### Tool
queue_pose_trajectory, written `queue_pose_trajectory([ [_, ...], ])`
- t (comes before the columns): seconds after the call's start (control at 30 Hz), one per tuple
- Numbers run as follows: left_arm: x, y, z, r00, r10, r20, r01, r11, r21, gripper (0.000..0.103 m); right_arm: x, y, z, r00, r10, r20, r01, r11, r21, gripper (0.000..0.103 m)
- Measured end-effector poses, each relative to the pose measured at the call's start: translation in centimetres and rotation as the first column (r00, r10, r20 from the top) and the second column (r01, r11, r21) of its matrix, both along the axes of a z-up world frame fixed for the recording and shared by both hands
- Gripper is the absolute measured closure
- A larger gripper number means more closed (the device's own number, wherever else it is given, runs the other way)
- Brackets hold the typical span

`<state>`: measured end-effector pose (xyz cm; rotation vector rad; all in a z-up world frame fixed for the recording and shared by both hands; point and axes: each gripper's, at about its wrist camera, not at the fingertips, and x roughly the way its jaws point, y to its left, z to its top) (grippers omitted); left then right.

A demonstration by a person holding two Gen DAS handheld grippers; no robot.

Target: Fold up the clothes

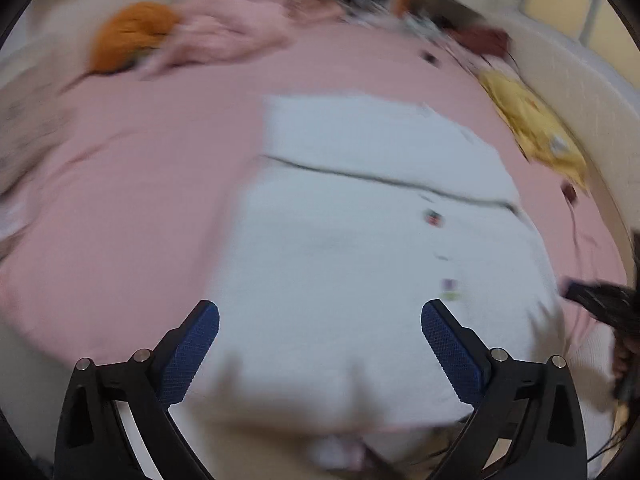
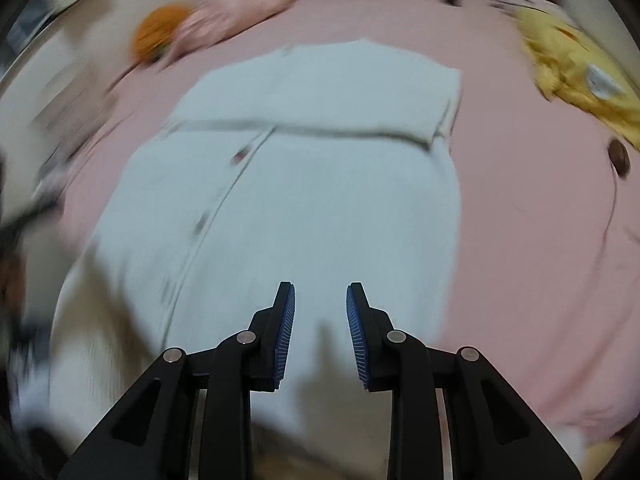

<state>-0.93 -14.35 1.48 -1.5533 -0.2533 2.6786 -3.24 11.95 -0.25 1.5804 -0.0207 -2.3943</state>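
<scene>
A white buttoned garment [image 1: 360,240] [image 2: 296,184] lies flat on the pink bed sheet [image 1: 140,184] [image 2: 520,220], its far part folded over toward me along a crosswise fold line. My left gripper [image 1: 320,312] hovers over the garment's near part with its blue pads wide apart and nothing between them. My right gripper [image 2: 320,300] also hangs above the near part of the garment, its jaws a narrow way apart, with no cloth caught between the pads. Both views are blurred.
A crumpled pink garment [image 1: 224,36] [image 2: 248,12] and an orange object [image 1: 132,36] [image 2: 160,28] lie at the far left of the bed. A yellow garment [image 1: 532,124] [image 2: 580,68] lies at the right. A small brown round thing [image 2: 619,156] sits near it.
</scene>
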Motion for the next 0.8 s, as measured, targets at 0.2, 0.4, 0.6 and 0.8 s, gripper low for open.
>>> queue_pose_trajectory([
  [0.2, -4.5, 5.8, -9.6, 0.971, 0.052, 0.234, -0.041, 0.998, -0.051, 0.002, -2.1, -1.1, -5.8, 0.969, -0.245, -0.023, 0.246, 0.961, 0.130, 0.073],
  [0.4, 1.7, 5.1, -9.5, 0.966, 0.010, 0.260, 0.025, 0.991, -0.131, 0.001, 2.3, -0.2, -6.0, 0.953, -0.268, 0.142, 0.241, 0.954, 0.178, 0.031],
  [0.6, 4.9, 2.6, -7.6, 0.943, 0.048, 0.328, 0.001, 0.989, -0.149, 0.001, 3.8, 0.0, -3.3, 0.958, -0.270, 0.099, 0.265, 0.963, 0.057, 0.031],
  [0.8, 2.4, 5.4, -7.8, 0.959, -0.027, 0.282, 0.075, 0.984, -0.163, 0.001, 1.3, -0.8, -5.3, 0.958, -0.265, 0.107, 0.248, 0.957, 0.148, 0.031],
])
